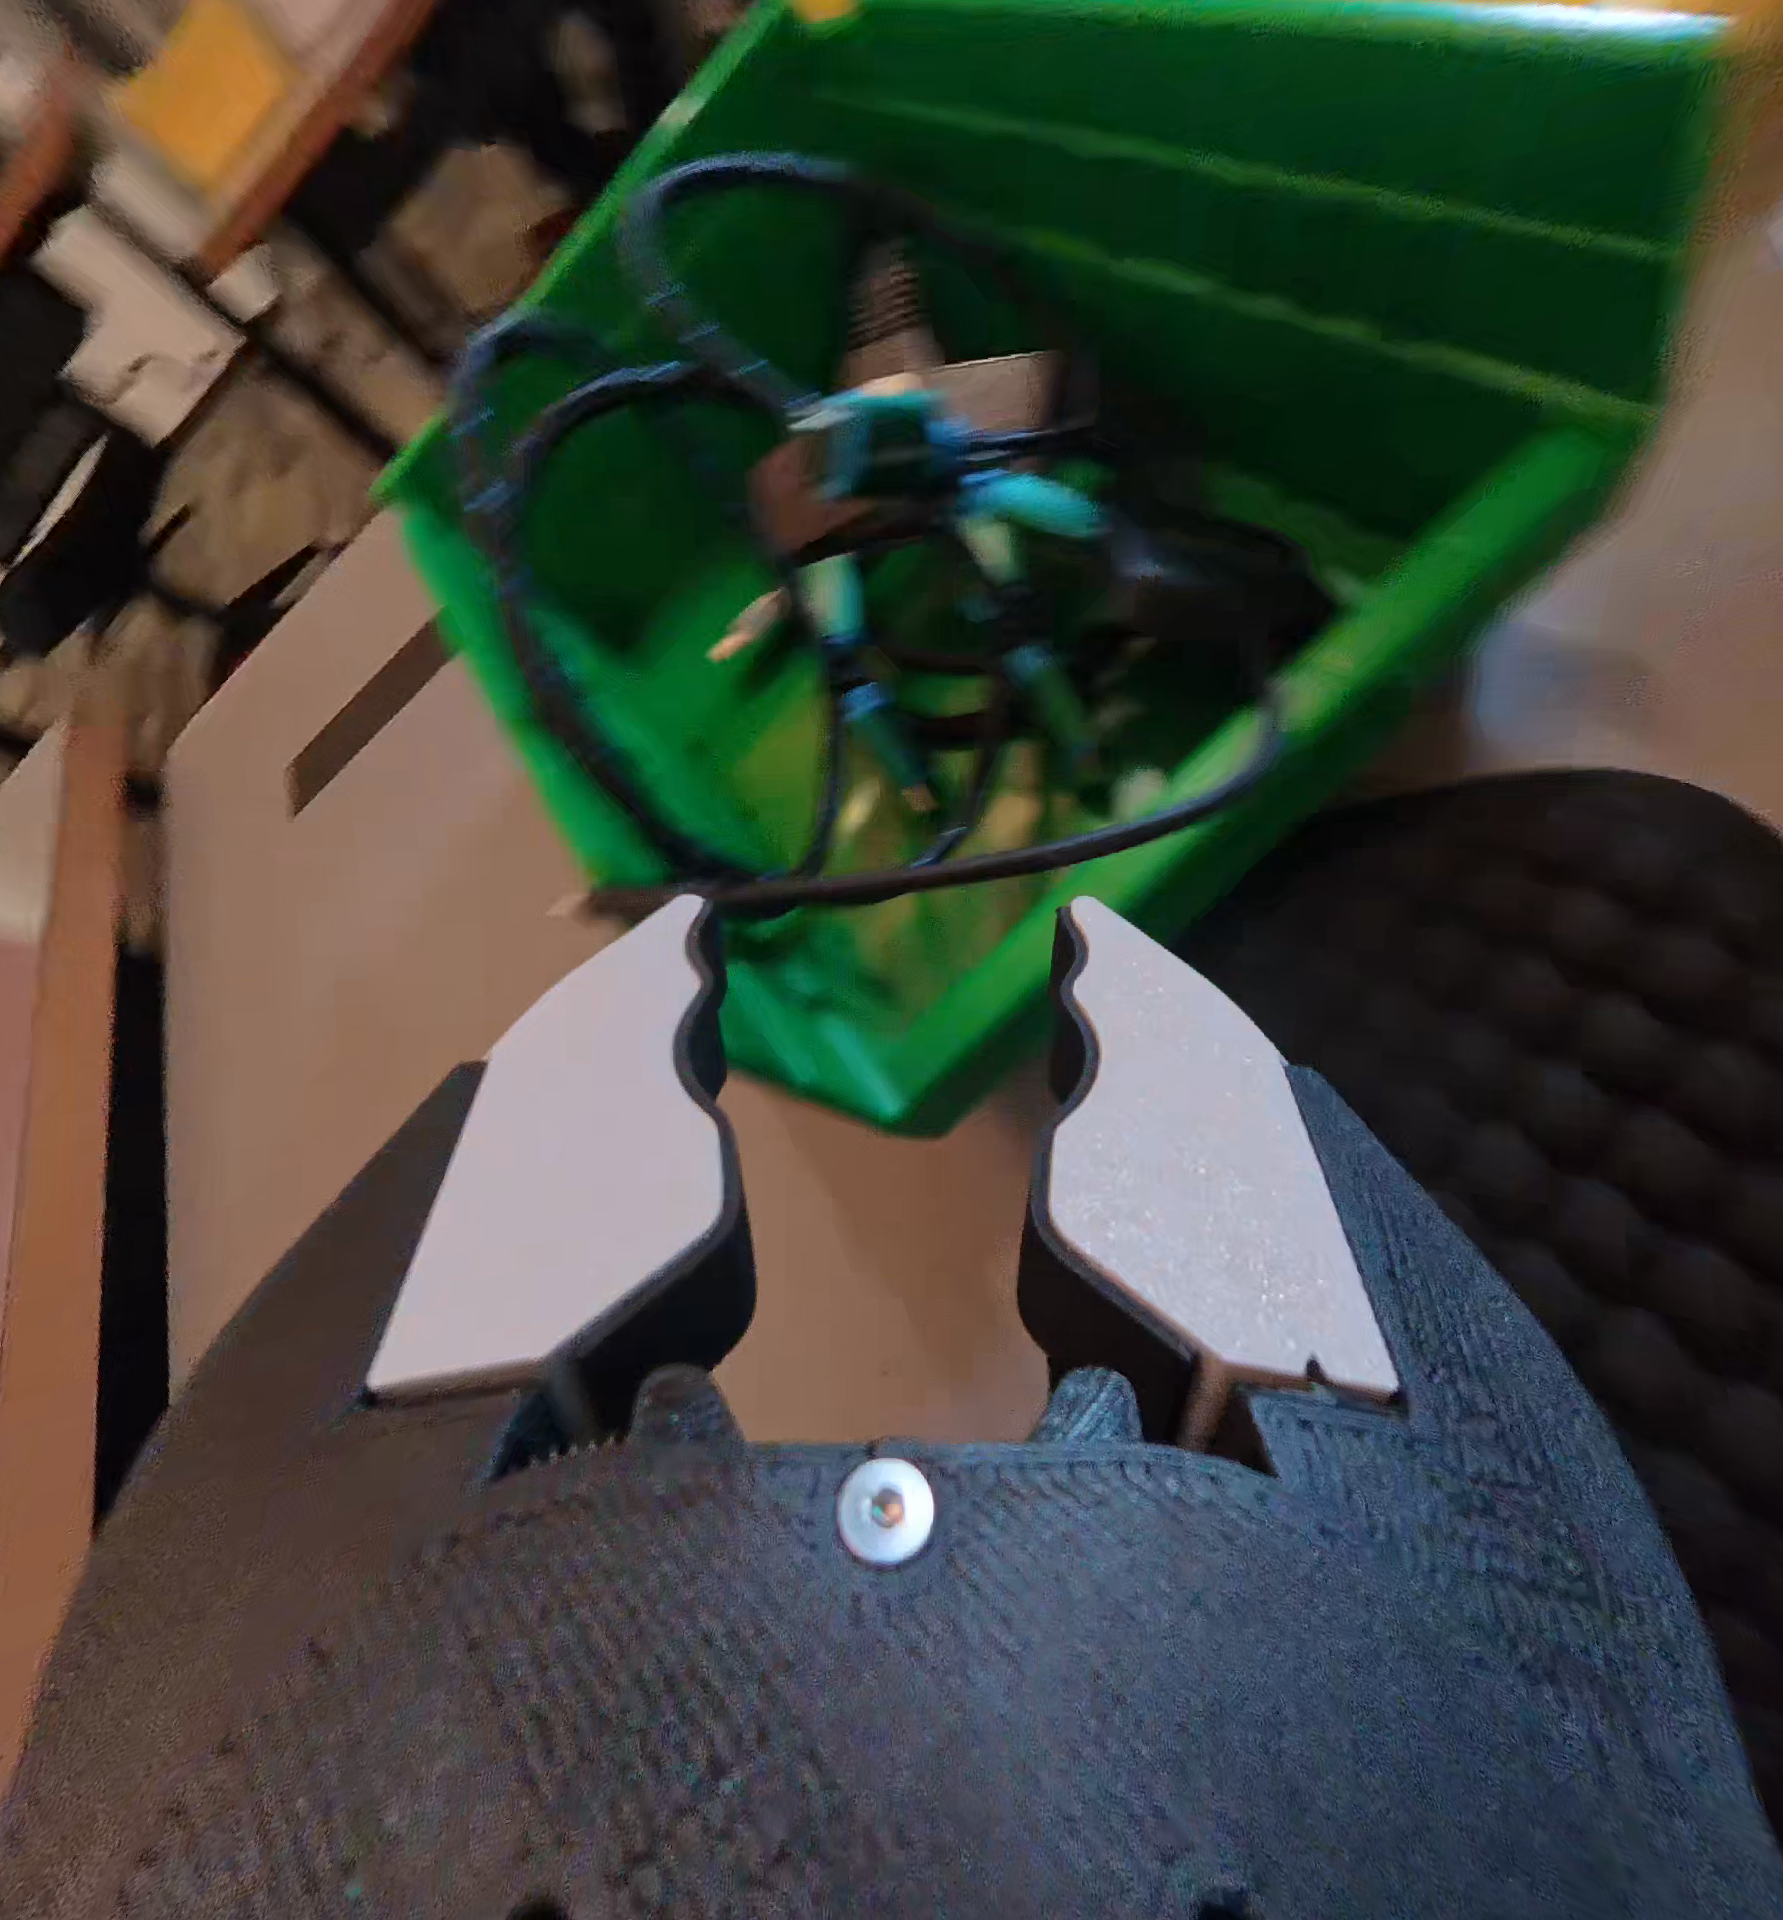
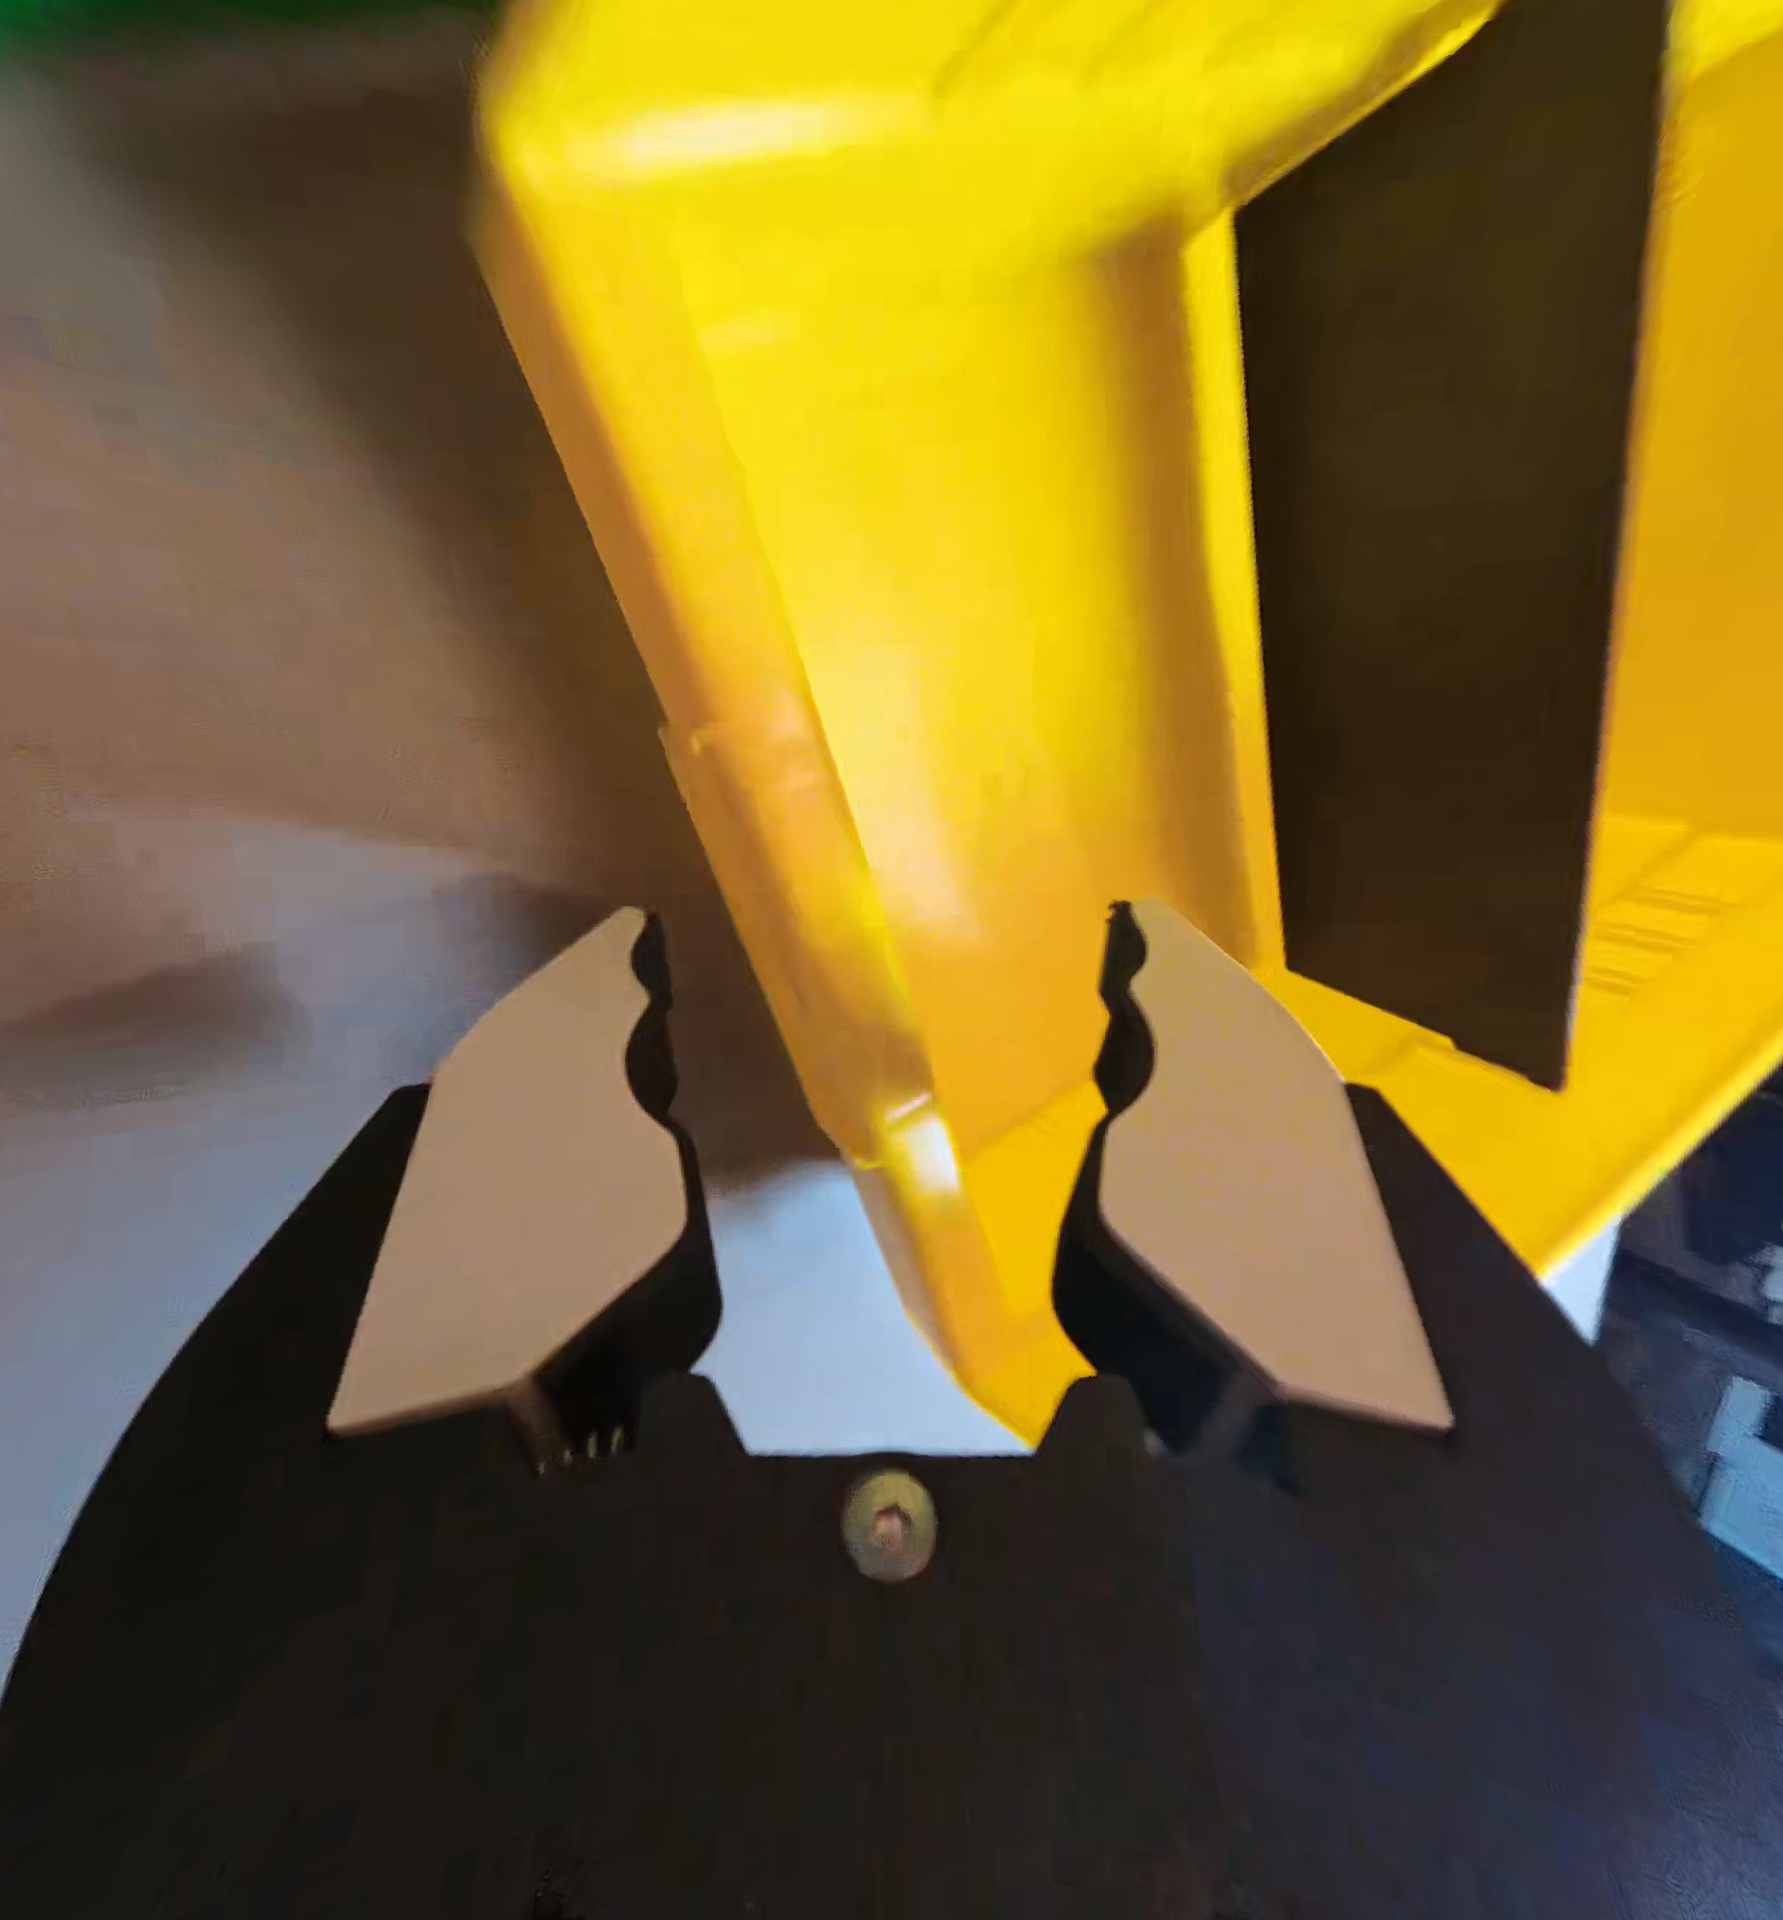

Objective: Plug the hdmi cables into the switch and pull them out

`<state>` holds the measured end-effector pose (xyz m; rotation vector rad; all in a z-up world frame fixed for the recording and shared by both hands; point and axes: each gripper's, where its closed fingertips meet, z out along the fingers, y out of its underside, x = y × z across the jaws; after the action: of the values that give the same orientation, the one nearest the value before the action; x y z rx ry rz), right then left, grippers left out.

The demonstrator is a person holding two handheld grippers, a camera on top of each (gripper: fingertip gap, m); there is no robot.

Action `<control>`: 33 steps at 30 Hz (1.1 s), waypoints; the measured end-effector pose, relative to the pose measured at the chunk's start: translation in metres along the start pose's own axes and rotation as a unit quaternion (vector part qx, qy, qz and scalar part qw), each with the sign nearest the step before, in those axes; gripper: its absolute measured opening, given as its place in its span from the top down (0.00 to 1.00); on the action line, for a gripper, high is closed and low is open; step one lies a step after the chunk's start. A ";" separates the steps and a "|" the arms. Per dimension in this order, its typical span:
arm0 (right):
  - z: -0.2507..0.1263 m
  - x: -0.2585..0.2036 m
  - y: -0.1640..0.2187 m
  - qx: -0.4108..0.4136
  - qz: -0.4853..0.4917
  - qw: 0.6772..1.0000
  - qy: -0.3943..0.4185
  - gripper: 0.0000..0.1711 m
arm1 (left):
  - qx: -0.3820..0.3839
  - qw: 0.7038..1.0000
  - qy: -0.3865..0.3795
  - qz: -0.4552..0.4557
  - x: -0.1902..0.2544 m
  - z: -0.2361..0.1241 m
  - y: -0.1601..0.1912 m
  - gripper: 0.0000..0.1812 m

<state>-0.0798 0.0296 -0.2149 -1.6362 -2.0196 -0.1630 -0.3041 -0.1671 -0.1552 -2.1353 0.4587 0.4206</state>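
My left gripper gapes empty at the green bin — HDMI cables tangled at twelve o'clock. I'd single out one plug. Right gripper gapes empty too, beside a yellow bin.

Green bin, yellow bin, seemingly black cables

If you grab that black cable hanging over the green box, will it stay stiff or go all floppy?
Probably floppy: the black cable droops in loose loops over the green box rim. It looks tangled with other cables, so they may drag along too.
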 end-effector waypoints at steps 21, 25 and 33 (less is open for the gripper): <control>-0.060 -0.058 0.156 -0.045 -0.027 0.998 0.027 0.82 | -0.135 0.936 0.137 0.294 0.066 0.076 0.004 0.82; -0.067 -0.047 0.184 -0.058 -0.019 0.998 0.036 0.82 | -0.174 0.940 0.118 0.269 0.056 0.085 0.004 0.82; -0.053 0.006 0.228 -0.086 0.011 0.995 0.047 0.82 | -0.206 0.952 0.066 0.217 0.001 0.123 0.008 0.83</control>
<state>0.1500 0.0721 -0.2198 -1.7184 -1.9623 -0.4081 -0.3227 -0.0706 -0.2293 -2.4711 1.0017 0.6681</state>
